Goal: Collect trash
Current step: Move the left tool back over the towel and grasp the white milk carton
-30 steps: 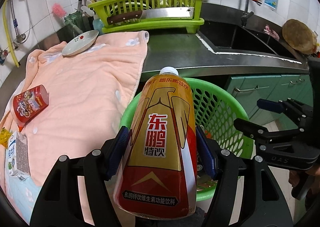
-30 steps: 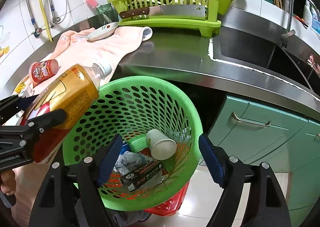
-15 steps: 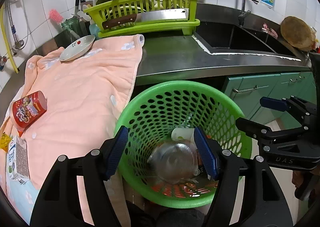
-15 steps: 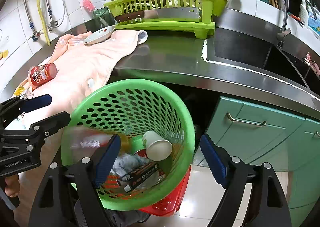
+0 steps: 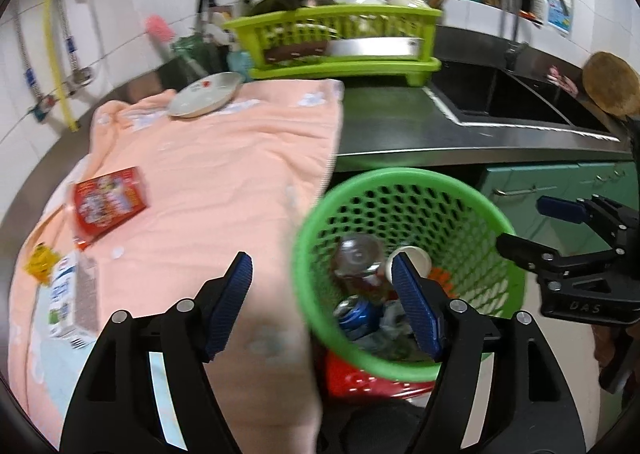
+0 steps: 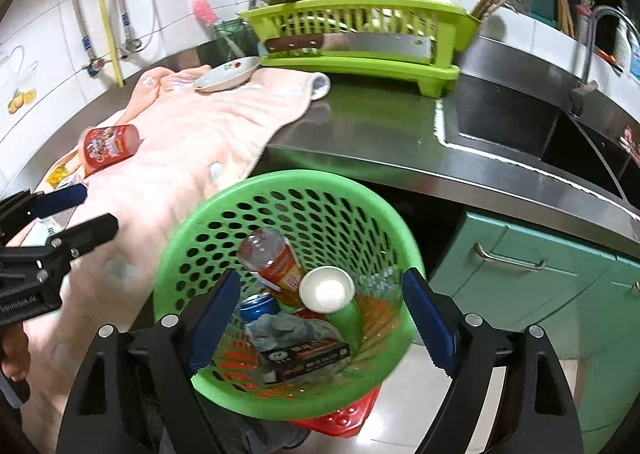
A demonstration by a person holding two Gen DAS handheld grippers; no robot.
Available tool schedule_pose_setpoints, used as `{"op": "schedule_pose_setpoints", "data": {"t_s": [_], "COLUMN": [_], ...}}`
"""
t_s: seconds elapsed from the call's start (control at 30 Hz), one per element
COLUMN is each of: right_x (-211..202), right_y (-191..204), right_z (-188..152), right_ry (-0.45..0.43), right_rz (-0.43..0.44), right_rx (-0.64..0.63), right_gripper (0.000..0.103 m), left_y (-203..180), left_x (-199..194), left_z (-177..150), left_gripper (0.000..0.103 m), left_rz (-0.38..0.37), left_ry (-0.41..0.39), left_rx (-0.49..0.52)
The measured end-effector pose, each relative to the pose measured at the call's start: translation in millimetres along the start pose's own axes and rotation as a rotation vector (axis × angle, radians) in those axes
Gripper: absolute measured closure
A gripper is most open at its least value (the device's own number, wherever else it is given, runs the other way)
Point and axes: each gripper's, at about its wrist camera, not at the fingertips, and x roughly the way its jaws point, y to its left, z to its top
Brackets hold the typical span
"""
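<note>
Right wrist view: bottle (image 6: pixel 272 260) lies in the basket (image 6: pixel 224 214); can (image 6: pixel 110 142) and carton (image 5: pixel 74 294) remain on the towel (image 5: pixel 216 174). Both grippers, left (image 5: pixel 322 308) and right (image 6: pixel 322 328), gape empty, jaws just widened.

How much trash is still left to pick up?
Done: the gold drink bottle lies in the green basket with a paper cup and other trash. In hand: nothing; the left claw and right claw are both open and empty, their jaws having just been opening. Left: the red can, milk carton and yellow wrapper on the pink towel.
</note>
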Motion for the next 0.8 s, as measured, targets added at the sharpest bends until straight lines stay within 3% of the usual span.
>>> {"op": "schedule_pose_setpoints", "data": {"t_s": [0.47,0.57,0.8], "right_x": [9,12,24], "right_y": [75,94,143], "right_z": [24,32,52], "right_ry": [-0.002,-0.004,-0.004], "right_rz": [0.092,0.115,0.181], "right_rx": [-0.131,-0.168,-0.278], "right_gripper": [0.02,0.019,0.017], "left_y": [150,191,246], "left_x": [-27,-30,-10], "left_z": [-29,-35,-44], "left_gripper": [0.026,0.019,0.019], "left_rz": [0.302,0.371,0.389], "left_ry": [0.044,0.061,0.127], "left_rx": [-0.217,-0.291,-0.382]}}
